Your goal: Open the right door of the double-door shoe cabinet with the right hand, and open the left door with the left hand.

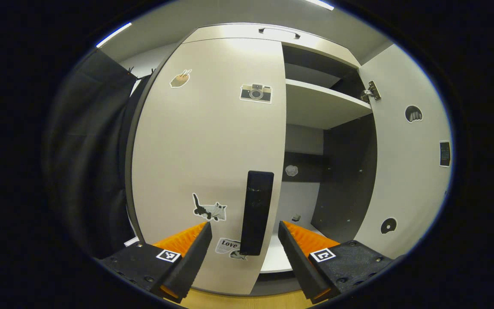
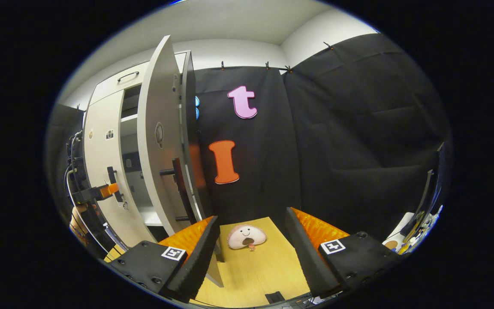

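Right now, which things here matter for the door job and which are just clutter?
Job:
- left door, shut
- its handle
- right door, swung open
- left gripper, open at the handle
- right gripper, open

Clutter:
- plush toy on the floor
- door stickers

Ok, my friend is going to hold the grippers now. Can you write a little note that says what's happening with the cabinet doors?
Left hand-held gripper: open, its fingers either side of the left door's handle, not yet closed on it.
Right hand-held gripper: open, holding nothing, pointed away from the cabinet.
Right door: swung open, shelves showing. Done.
Left door: shut.
Left to do: close on the handle and pull the left door open.
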`<state>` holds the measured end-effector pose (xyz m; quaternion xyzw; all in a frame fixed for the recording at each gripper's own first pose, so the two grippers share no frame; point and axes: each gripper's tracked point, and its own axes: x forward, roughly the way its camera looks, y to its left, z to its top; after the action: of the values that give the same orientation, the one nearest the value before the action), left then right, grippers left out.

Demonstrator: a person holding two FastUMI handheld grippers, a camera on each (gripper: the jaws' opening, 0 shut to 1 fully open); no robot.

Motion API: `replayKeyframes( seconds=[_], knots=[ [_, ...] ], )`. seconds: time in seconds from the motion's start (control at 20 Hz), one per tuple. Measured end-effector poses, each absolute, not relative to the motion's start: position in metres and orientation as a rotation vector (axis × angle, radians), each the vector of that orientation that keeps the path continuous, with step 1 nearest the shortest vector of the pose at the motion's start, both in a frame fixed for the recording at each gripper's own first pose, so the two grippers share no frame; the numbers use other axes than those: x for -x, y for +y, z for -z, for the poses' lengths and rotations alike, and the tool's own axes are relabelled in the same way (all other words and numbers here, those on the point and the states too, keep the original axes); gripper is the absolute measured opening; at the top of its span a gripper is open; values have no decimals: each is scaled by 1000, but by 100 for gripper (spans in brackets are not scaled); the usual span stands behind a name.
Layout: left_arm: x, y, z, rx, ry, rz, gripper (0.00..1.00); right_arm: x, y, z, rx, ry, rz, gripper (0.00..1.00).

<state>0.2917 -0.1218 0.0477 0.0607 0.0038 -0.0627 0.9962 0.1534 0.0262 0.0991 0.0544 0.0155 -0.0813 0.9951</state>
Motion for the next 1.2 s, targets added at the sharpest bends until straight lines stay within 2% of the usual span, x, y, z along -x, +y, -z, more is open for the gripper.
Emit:
replayKeyframes(
  seconds=[0.25, 0.4, 0.45, 0.55, 0.6, 0.65, 0.7, 0.95, 1.0, 1.05, 1.2],
  knots=[
    [-311, -120, -37, -133, 31, 120, 94, -150, 13, -94, -92, 45, 218, 98],
    [-319, -125, -34, -136, 31, 143, 88, -147, 10, -94, -88, 46, 230, 99],
    [-320, -126, -32, -134, 37, 150, 76, -148, 10, -94, -91, 46, 231, 99],
    [-320, -132, -30, -131, 39, 174, 61, -148, 9, -94, -94, 44, 234, 99],
    [-319, -137, -30, -130, 37, 199, 57, -147, 9, -94, -94, 43, 234, 99],
    [-319, -138, -29, -135, 34, 200, 44, -146, 9, -94, -93, 41, 234, 99],
    [-320, -138, -29, -149, 32, 197, 35, -145, 10, -94, -93, 40, 233, 99],
    [-314, -134, -27, -148, 35, 201, 23, -137, 18, -91, -102, 41, 213, 99],
    [-312, -133, -26, -149, 37, 204, 22, -135, 22, -89, -100, 48, 199, 94],
    [-310, -132, -26, -151, 37, 204, 20, -134, 26, -88, -94, 55, 188, 99],
    [-295, -126, -25, -151, 39, 199, 20, -128, 37, -88, -78, 63, 156, 100]
  ],
)
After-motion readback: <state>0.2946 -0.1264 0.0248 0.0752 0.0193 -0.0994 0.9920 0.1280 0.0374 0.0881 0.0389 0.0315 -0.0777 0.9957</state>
